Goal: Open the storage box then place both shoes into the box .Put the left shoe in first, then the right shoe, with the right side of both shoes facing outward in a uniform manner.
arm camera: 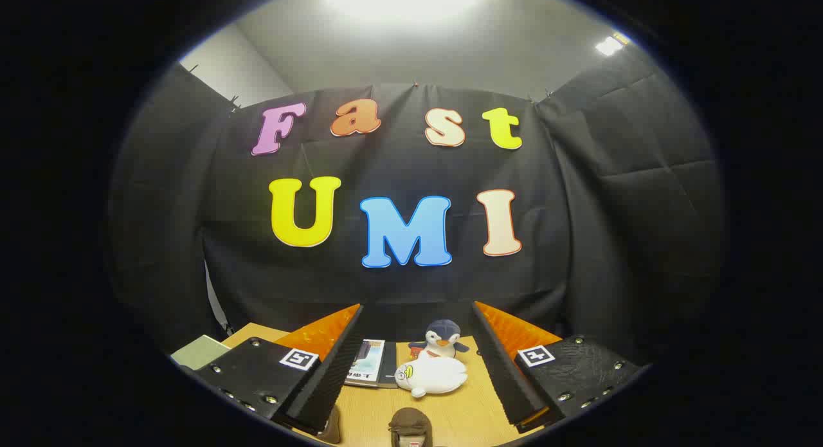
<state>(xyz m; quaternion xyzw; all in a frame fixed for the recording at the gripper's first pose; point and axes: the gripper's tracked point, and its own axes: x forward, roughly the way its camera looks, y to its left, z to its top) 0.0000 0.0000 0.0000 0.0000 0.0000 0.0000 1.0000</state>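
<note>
Tongs [418, 344] are standing wide open, gripping nothing, fingers spread well apart and pointing at the black cloth wall [398, 286] of the booth.

Square black-and-white marker tags are sitting on each finger block; no readable text on them.

Bench [450, 415] is a light wood top, showing between the fingers. On it:
- A brown shoe [409, 426] is lying between the fingers, close in, only its top showing; a small reddish tag is on it, too small to read.
- Another brown bit [332, 429] is peeking out just beside the left finger, mostly hidden by it; can't tell whether it's the second shoe.
- A white plush toy [432, 376] is lying on its side ahead of the shoe, between the fingers.
- A penguin plush [441, 339] is standing upright just behind the white one, touching or nearly so, against the cloth.
- A book [371, 363] is lying flat just inside the left finger, partly covered by it; cover print is too small to read.
- A pale green thing [199, 352] is sitting at the bench edge beyond the left finger; can't tell what it is.

Nothing is lying between the open fingers and the shoe.
</note>
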